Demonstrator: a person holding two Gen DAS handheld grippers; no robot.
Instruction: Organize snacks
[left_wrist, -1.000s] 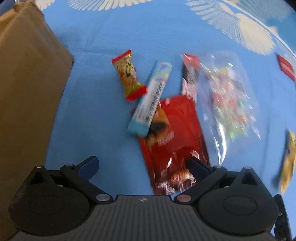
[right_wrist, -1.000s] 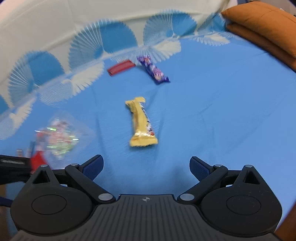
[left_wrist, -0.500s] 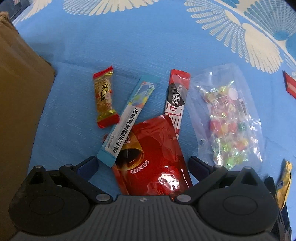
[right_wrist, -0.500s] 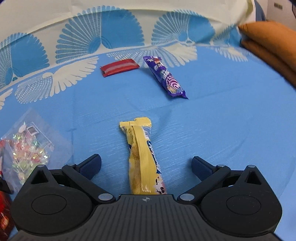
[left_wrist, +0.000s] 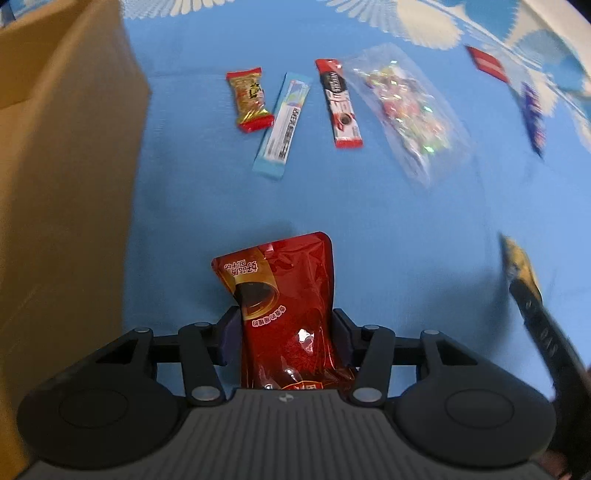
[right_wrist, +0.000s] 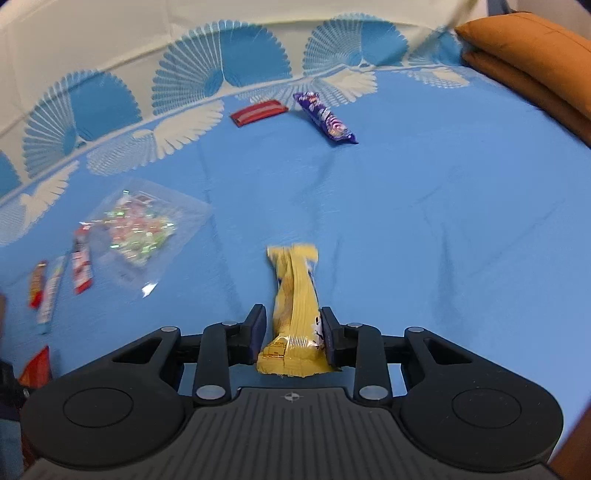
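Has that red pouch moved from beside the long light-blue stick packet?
Yes. The red pouch is now lifted clear between the left claw fingers, well apart from the light-blue stick packet it overlapped before.

Even, bright indoor light, with only soft shadows on the blue cloth (right_wrist: 424, 206). Both fisheye views bend strongly at the edges. The left view smears with motion blur toward its right rim; glare glints on the red pouch (left_wrist: 291, 314).
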